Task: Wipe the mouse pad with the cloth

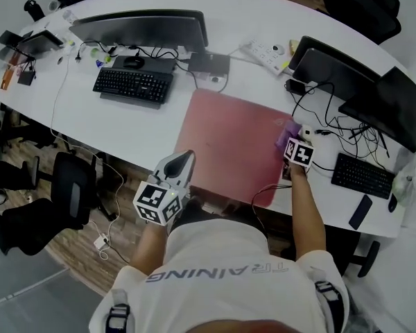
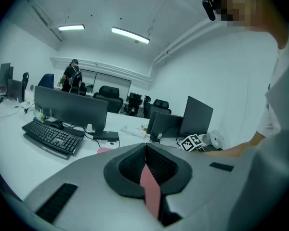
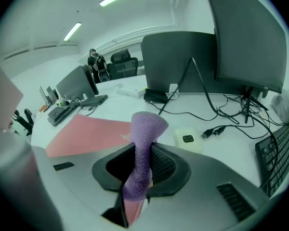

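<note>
The person wears a white short-sleeved shirt (image 1: pixel 222 252) with grey lettering that seems to read "TRAINING", and dark buckled straps (image 1: pixel 117 317) at the shoulders. The grey left gripper (image 1: pixel 183 159) and right gripper (image 1: pixel 291 136) each bear a black-and-white marker cube (image 1: pixel 158 203); ribbed black pads line the jaws.

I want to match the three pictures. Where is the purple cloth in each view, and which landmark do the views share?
Head view: the purple cloth is right of centre, at the right edge of the pink mouse pad, in the right gripper.
Left gripper view: not in it.
Right gripper view: centre, upright, clamped between the jaws.
Shared landmark: the mouse pad, a small patch, a wide sheet at left.
</note>
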`<state>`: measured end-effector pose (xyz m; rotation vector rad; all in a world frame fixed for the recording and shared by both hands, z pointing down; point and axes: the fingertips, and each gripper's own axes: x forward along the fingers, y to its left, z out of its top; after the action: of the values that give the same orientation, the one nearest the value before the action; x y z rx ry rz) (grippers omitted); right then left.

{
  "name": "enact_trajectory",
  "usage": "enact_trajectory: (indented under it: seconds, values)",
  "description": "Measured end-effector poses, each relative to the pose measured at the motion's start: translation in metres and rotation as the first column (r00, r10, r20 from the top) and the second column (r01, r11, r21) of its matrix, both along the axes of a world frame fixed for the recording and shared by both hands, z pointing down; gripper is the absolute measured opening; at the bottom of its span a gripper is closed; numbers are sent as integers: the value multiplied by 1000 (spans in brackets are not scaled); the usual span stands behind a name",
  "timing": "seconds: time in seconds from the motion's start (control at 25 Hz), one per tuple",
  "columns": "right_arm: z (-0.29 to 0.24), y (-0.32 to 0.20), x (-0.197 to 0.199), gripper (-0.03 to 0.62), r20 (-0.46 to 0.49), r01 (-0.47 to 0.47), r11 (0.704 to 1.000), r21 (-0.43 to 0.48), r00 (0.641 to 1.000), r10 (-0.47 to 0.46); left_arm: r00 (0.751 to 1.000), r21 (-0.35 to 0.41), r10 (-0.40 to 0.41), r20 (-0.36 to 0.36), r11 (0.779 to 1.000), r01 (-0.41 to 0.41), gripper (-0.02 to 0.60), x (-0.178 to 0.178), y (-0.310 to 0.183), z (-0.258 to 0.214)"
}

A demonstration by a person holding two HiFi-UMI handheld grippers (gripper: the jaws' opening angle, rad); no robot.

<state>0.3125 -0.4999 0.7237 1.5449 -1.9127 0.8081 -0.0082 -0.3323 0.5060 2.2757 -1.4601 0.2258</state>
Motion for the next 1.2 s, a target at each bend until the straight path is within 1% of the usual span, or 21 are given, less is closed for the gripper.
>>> enact_trajectory:
  seconds: [0.12, 0.28, 0.4, 0.56, 0.72, 0.88, 1.04, 1.2]
  values:
    - [-40, 8, -22, 94, 85, 23, 996, 91, 996, -31, 1000, 4, -19, 16, 1000, 19, 31, -7, 3, -3]
    - [-88, 31, -82, 94, 169, 107, 977, 186, 976, -139, 999, 27, -38, 10, 999, 38, 31, -25, 3, -10]
    - [-116, 47, -136, 94, 217, 163, 961, 222, 953, -212, 999, 44, -39, -2, 998, 39, 31, -43, 1, -15]
    - [-137, 61, -217, 94, 266, 225, 945, 239, 920, -287, 999, 60, -49, -11, 997, 50, 31, -83, 3, -22]
    - [-134, 74, -301, 94, 290, 308, 925, 221, 885, -364, 999, 56, -51, -15, 997, 52, 31, -126, 7, -20]
    - [-108, 86, -379, 94, 304, 367, 914, 172, 863, -404, 998, 46, -60, -14, 997, 60, 31, -172, 15, -18]
    - [-70, 86, -441, 94, 304, 386, 915, 112, 864, -402, 997, 30, -75, -2, 997, 75, 31, -217, 24, -10]
    - [-32, 81, -479, 94, 266, 385, 922, 41, 885, -381, 997, 11, -76, 2, 997, 76, 31, -247, 27, -1]
